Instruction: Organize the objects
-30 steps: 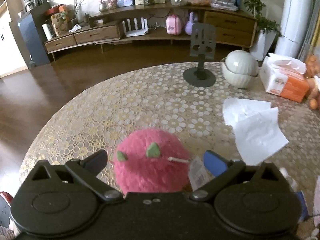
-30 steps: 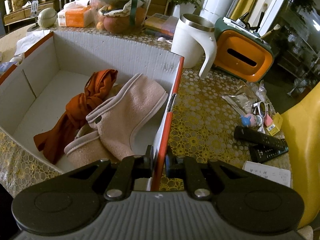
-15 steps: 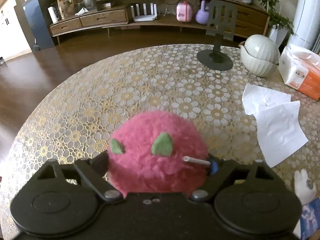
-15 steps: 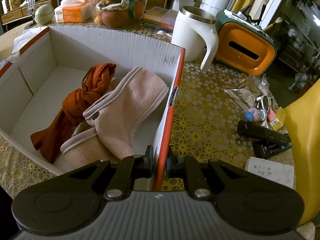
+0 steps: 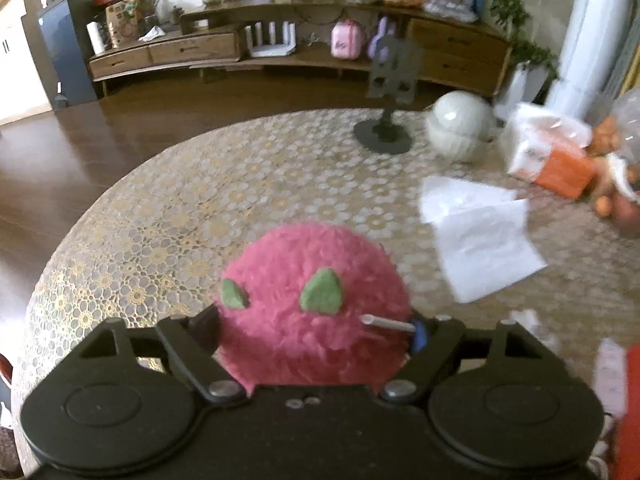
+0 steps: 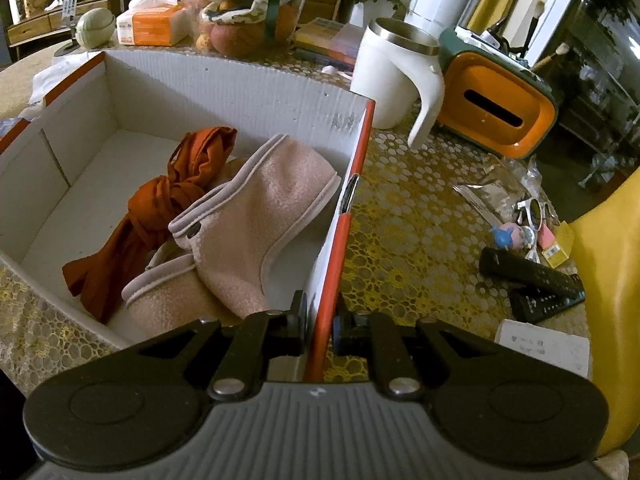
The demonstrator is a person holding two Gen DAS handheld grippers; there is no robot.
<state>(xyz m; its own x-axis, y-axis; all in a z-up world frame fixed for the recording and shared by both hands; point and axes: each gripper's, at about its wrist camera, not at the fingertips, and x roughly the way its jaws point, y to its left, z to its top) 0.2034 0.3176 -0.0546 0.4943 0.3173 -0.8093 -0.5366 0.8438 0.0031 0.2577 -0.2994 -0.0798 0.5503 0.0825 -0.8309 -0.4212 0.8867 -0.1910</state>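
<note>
On the table: a gold floral cloth (image 5: 168,216) covers the round top; the left view is blurred.
Left gripper (image 5: 316,332): your jaws are closing on a pink plush ball (image 5: 312,300) that sits between them; both pads touch its fur, so it looks grasped.
Plush: round and fluffy, with two green felt ears and a thin white stick poking out on one side. It hangs above the cloth, near you.
Right gripper (image 6: 320,324): your jaws are clenched on the near end of the box's orange-edged right wall, one pad on each face.
Box (image 6: 224,80): white cardboard, open at the top, standing on the cloth beside a white mug (image 6: 394,76).
Done: a knotted orange cloth (image 6: 160,208) and pink fleece pieces (image 6: 248,216) already lie inside the box.
Left: the plush has yet to go into the box. Loose things lie outside it: two remotes (image 6: 532,280), sunglasses (image 6: 532,208), a small toy, white papers (image 5: 480,232). Judging by that, you are partway through, not near the end.
Writing: an orange and white tissue pack (image 5: 548,152) and a white card beside the remotes both carry print, too small or blurred to read. No brand can be made out anywhere.
</note>
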